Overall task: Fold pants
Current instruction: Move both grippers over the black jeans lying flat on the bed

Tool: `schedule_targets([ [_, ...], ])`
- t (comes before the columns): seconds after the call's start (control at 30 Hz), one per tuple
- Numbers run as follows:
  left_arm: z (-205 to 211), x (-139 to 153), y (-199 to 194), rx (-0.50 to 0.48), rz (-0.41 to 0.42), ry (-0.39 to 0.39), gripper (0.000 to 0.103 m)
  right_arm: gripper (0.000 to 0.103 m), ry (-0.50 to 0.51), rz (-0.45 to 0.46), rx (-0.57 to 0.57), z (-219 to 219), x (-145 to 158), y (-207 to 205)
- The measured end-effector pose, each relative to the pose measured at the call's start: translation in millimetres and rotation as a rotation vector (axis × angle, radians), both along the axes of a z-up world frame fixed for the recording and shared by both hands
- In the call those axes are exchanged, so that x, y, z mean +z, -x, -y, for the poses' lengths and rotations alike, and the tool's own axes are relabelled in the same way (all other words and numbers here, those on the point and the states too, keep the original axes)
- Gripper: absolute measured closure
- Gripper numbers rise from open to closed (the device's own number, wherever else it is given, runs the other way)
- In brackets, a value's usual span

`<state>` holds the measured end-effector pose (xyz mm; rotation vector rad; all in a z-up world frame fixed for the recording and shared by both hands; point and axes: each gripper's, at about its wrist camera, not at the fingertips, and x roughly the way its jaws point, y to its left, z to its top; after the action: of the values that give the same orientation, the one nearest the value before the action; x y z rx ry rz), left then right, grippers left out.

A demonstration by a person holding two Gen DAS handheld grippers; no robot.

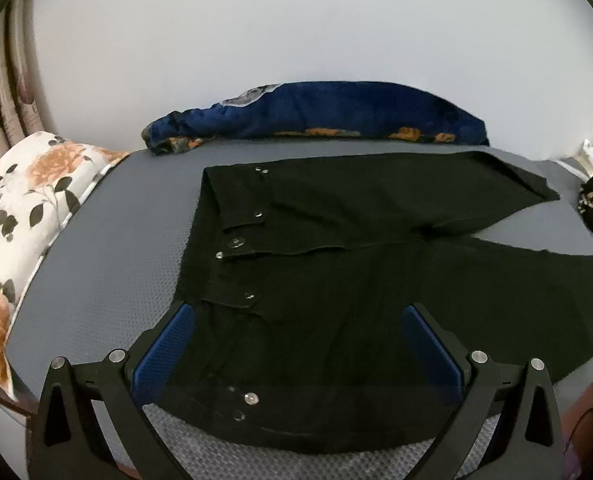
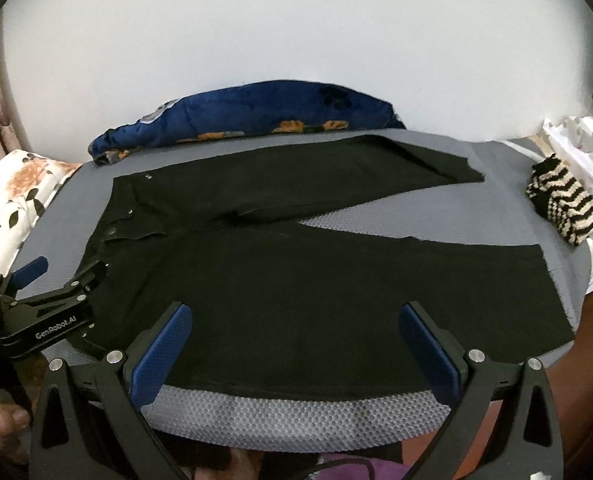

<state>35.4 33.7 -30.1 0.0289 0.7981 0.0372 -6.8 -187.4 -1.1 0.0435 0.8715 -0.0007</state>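
Black pants (image 1: 376, 280) lie flat on a grey mesh surface (image 1: 116, 248), waistband with metal snaps (image 1: 232, 243) to the left and both legs running right in a narrow V. My left gripper (image 1: 296, 348) is open, its blue pads (image 1: 168, 348) on either side of the near waistband corner, holding nothing. In the right wrist view the pants (image 2: 336, 280) fill the middle, and my right gripper (image 2: 296, 344) is open over the near leg's front edge. The left gripper (image 2: 72, 266) shows there at the waistband, open.
A rolled blue floral blanket (image 1: 336, 116) lies behind the pants against a white wall. A floral pillow (image 1: 24, 216) sits on the left, with curtains behind it. A striped knitted item (image 2: 564, 208) and white cloth (image 2: 584, 148) lie at the right. The surface's front edge (image 2: 296, 412) is just under the gripper.
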Motion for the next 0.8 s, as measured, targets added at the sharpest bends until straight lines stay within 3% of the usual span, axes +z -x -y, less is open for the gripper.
schedule_targets([
  [0.2,-21.7,5.9,-14.6,0.04,-0.013,0.018,0.0,0.0,-0.008,-0.023,0.046,-2.4,-8.3,-17.1],
  [0.8,-56.1,0.4,-87.5,0.067,-0.039,-0.046,0.0,0.0,-0.004,-0.042,0.146,-29.6,-18.1,-68.8],
])
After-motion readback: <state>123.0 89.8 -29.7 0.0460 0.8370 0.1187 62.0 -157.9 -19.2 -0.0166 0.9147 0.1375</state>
